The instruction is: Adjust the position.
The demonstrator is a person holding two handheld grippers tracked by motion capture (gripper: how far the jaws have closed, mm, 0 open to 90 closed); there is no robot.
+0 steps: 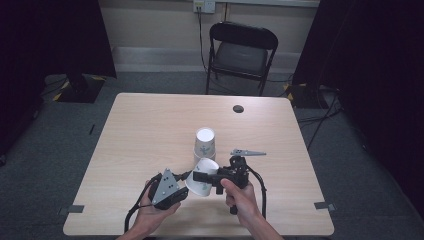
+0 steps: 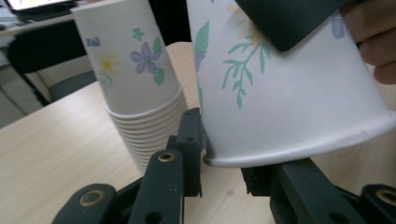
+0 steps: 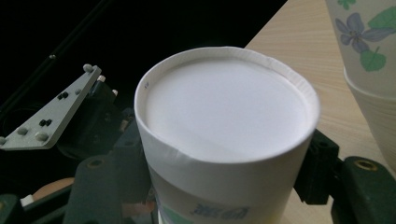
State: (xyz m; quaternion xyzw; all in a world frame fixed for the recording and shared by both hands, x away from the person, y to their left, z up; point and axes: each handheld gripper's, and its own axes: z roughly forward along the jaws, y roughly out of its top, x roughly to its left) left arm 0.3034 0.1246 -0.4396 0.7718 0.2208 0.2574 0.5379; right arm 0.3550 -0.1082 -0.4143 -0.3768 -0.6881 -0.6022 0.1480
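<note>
The right gripper (image 1: 200,176) is clamping a paper cup (image 1: 202,181) near its base, just in front of the cup stack (image 1: 204,144), while the left gripper (image 1: 186,176) is pinching its rim (image 2: 299,151), so separating nested cups likely follows.

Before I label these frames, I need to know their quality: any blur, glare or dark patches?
High view: evenly lit table, dark curtained corners, slightly soft. Left gripper view: held cup and cup stack fairly sharp, room behind blurred. Right gripper view: cup base bright, nearly washed out, black backdrop behind it.
</note>
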